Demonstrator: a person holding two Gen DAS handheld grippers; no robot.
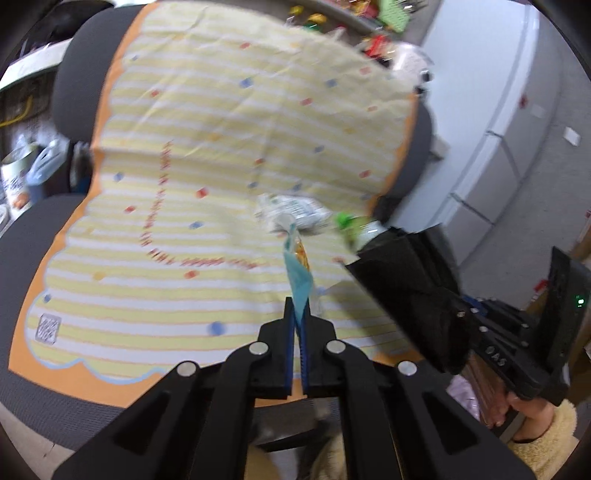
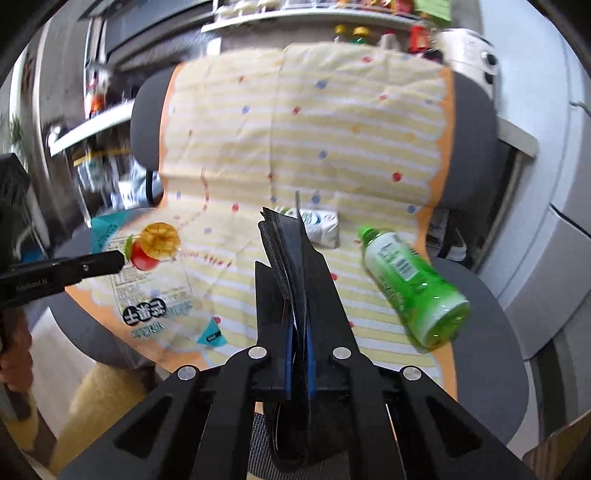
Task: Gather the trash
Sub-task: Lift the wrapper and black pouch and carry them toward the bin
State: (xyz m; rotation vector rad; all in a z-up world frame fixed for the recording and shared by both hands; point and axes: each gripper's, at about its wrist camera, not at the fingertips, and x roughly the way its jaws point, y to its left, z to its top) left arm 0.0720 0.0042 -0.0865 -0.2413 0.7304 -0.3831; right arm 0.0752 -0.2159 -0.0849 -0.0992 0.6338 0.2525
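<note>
My left gripper [image 1: 297, 314] is shut on the edge of a clear and teal snack wrapper [image 1: 298, 271] and holds it above a chair's striped cloth [image 1: 207, 155]. The wrapper [image 2: 155, 280] with fruit print shows wide in the right wrist view, pinched by the left gripper [image 2: 120, 260]. My right gripper [image 2: 297, 280] is shut on the rim of a black trash bag [image 2: 286, 251]; the bag [image 1: 402, 280] hangs at the right in the left wrist view. A crumpled white carton [image 1: 295, 212] [image 2: 321, 225] and a green bottle [image 2: 410, 284] [image 1: 349, 223] lie on the seat.
The cloth covers a grey office chair [image 2: 484, 332]. Cluttered shelves [image 2: 332, 18] stand behind it. Grey cabinets [image 1: 517, 147] are at the right. A tin and a plastic bag [image 1: 33, 170] sit at the left.
</note>
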